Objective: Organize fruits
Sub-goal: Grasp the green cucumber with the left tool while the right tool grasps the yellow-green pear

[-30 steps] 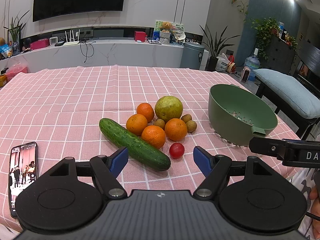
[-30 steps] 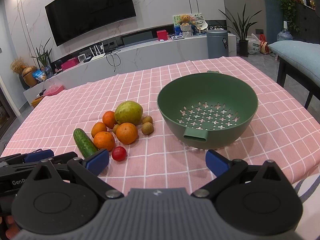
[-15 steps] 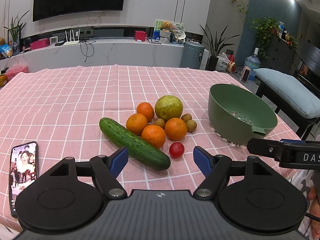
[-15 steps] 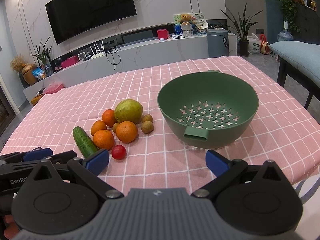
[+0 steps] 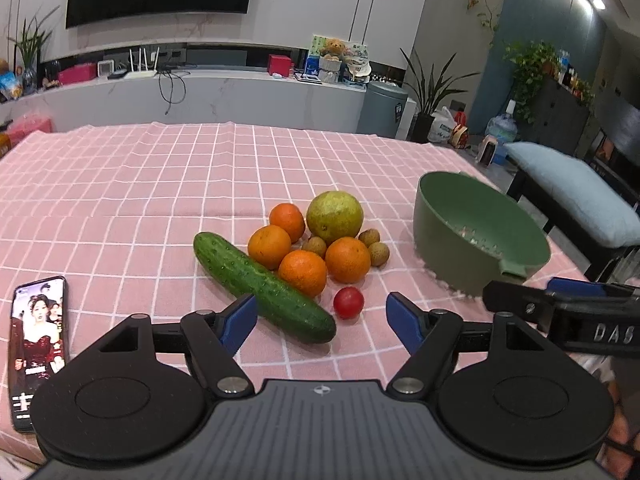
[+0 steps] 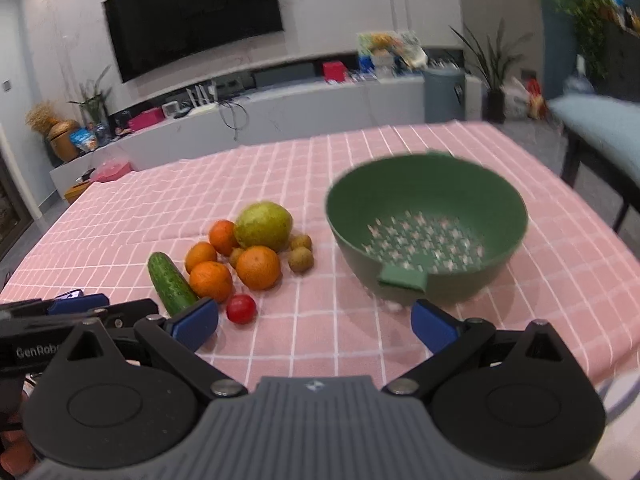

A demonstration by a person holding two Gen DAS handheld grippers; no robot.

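A heap of fruit lies on the pink checked tablecloth: a cucumber point(image 5: 262, 286), several oranges point(image 5: 347, 259), a large green fruit point(image 5: 335, 217), small brown fruits point(image 5: 378, 253) and a cherry tomato point(image 5: 348, 302). The heap also shows in the right wrist view, with the tomato point(image 6: 241, 309) nearest. A green colander bowl point(image 5: 452, 236) point(image 6: 408, 192) stands empty to the right of the heap. My left gripper point(image 5: 322, 322) is open and empty just before the cucumber and tomato. My right gripper point(image 6: 314, 326) is open and empty, before the bowl.
A phone point(image 5: 38, 344) with a lit screen lies at the near left of the table. The right gripper's body point(image 5: 568, 314) shows at the right of the left wrist view. A bench with a blue cushion point(image 5: 576, 192) stands beyond the table's right edge.
The right gripper has moved forward and a little left toward the fruit and bowl; its view is blurred. The left gripper has barely moved.
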